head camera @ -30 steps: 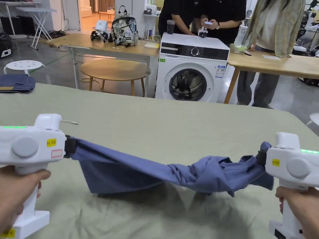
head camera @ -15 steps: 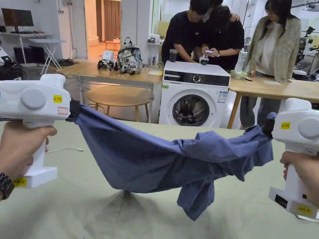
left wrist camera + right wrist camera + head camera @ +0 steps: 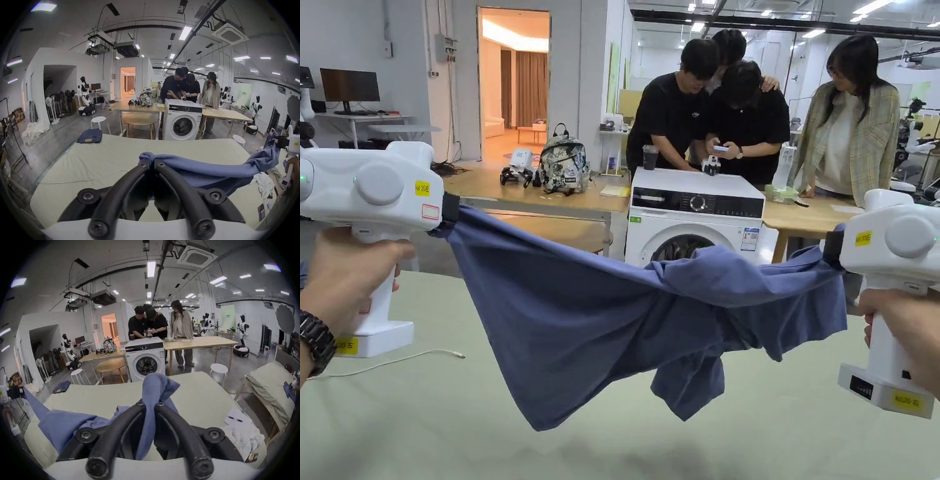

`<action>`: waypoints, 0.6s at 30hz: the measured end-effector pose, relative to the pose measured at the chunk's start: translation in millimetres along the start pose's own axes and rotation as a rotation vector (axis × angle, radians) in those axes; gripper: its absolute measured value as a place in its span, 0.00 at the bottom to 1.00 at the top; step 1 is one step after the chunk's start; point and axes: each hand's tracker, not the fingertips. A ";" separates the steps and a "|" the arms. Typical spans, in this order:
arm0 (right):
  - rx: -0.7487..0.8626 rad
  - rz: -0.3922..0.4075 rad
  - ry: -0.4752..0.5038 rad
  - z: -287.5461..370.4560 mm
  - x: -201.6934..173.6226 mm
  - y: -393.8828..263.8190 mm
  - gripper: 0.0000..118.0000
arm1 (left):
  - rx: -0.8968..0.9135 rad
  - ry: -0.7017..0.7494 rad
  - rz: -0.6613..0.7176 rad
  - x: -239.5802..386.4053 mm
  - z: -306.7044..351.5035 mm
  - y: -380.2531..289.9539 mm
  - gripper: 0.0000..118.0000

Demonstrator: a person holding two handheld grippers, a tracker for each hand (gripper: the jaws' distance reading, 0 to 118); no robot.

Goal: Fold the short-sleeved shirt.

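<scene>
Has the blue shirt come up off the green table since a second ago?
Yes. The blue shirt has risen: it sagged onto the green table then, and now hangs clear above it, stretched between the left gripper and right gripper.

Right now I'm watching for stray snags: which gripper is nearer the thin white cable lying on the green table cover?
Left. The left gripper hangs above the thin white cable on the table's left side; the right gripper is across the blue shirt, far right.

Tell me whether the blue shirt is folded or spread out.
Neither: the blue shirt hangs bunched and twisted between the left gripper and right gripper, above the table.
</scene>
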 end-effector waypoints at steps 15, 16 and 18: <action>-0.137 0.178 -0.084 -75.1 13.0 -133.4 0.03 | -0.202 0.000 -0.008 6.0 -67.1 -150.2 0.00; -0.148 0.188 -0.095 -73.4 14.3 -152.2 0.03 | -0.214 0.002 -0.007 4.3 -64.4 -170.1 0.00; -0.194 0.218 -0.099 -87.1 34.0 -183.7 0.03 | -0.246 -0.005 0.006 0.8 -55.6 -211.2 0.00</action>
